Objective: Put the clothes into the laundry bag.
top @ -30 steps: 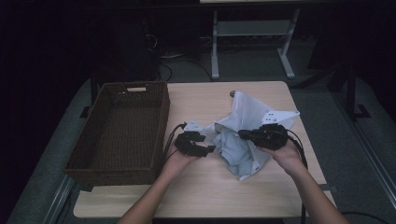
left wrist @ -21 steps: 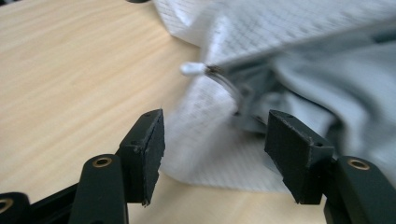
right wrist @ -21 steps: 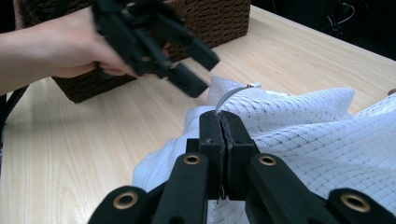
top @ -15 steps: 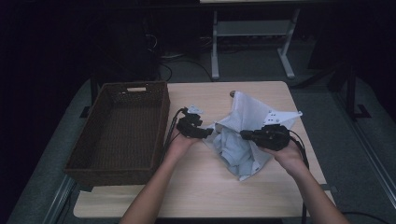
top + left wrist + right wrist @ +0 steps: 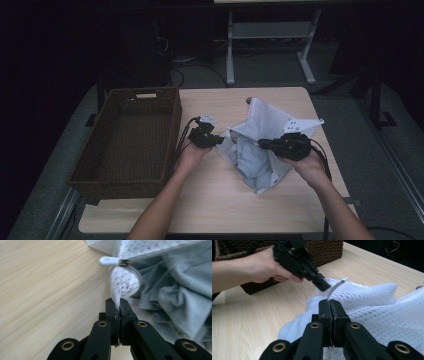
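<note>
A white mesh laundry bag (image 5: 272, 117) lies on the wooden table (image 5: 220, 200) with a pale blue-grey garment (image 5: 252, 162) spilling from its mouth. My left gripper (image 5: 218, 141) is at the bag's left edge; its jaws have just closed, and in the left gripper view a pinch of mesh (image 5: 124, 285) is clamped between them at the gripper (image 5: 119, 302), beside the garment (image 5: 175, 292). A white zip pull (image 5: 110, 261) sits just beyond. My right gripper (image 5: 261, 144) is shut on the bag's opposite edge; a thin white strip of the bag (image 5: 374, 307) rises from that gripper (image 5: 329, 302).
A dark wicker basket (image 5: 172, 130) stands at the table's left, close beside my left hand, and its corner (image 5: 324, 250) shows behind the left gripper (image 5: 322, 285). Bare tabletop lies toward the near edge. Desk legs and cables stand on the floor beyond.
My left gripper moved away from me along the bag's left edge and its jaws closed on the mesh. The right gripper kept its grip and place.
</note>
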The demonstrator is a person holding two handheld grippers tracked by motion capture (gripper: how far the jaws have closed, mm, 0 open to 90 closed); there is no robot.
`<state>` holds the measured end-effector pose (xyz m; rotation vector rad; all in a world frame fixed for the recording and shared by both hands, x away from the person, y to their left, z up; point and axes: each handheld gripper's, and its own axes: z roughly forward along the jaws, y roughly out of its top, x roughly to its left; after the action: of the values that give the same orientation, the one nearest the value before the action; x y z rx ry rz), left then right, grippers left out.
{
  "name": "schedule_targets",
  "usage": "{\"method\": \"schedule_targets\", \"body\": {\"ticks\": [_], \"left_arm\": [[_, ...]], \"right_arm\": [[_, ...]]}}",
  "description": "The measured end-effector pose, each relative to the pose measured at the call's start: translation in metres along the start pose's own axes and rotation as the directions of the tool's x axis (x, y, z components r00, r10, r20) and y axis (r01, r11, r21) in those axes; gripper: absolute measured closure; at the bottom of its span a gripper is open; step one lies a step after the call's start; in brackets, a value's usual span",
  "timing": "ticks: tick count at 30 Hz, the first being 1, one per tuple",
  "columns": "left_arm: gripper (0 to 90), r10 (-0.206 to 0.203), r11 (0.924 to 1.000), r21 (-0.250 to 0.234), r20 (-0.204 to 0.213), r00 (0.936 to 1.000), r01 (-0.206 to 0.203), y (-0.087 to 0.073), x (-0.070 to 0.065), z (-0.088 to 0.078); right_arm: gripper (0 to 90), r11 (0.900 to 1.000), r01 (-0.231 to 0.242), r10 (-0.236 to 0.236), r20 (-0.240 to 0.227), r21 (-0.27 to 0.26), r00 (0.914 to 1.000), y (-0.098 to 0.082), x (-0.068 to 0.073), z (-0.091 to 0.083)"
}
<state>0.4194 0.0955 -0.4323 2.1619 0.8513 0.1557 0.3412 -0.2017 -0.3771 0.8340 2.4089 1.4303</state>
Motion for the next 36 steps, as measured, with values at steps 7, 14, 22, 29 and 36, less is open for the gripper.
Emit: {"method": "schedule_targets", "body": {"ticks": [7, 14, 22, 29, 36], "left_arm": [[87.9, -0.012, 0.9998, 0.018, 0.064, 0.9979, 0.01, -0.019, -0.023, -0.016], [87.9, -0.007, 0.9998, 0.02, 0.128, 0.9917, 0.004, -0.039, -0.048, -0.032], [87.9, -0.018, 0.9995, -0.023, 0.163, 0.9864, 0.022, -0.06, -0.064, -0.043], [87.8, -0.022, 0.9991, -0.033, 0.175, 0.9844, 0.028, -0.064, -0.062, -0.042], [87.7, -0.025, 0.9989, -0.033, 0.187, 0.982, 0.032, -0.066, -0.062, -0.042]], "right_arm": [[87.6, 1.0, -0.012, 0.012, 0.013, 0.009, 0.9998, -0.002, -0.005, 0.001], [87.4, 1.0, -0.019, 0.019, 0.017, 0.018, 0.9997, -0.004, -0.007, 0.003], [85.9, 0.999, -0.024, 0.023, 0.013, 0.037, 0.9996, -0.008, -0.007, 0.008], [61.4, 0.998, -0.055, 0.056, -0.015, 0.036, 0.9983, -0.002, 0.003, -0.003], [56.7, 0.998, -0.025, 0.028, -0.069, 0.05, 0.9972, -0.001, 0.028, -0.012]]}}
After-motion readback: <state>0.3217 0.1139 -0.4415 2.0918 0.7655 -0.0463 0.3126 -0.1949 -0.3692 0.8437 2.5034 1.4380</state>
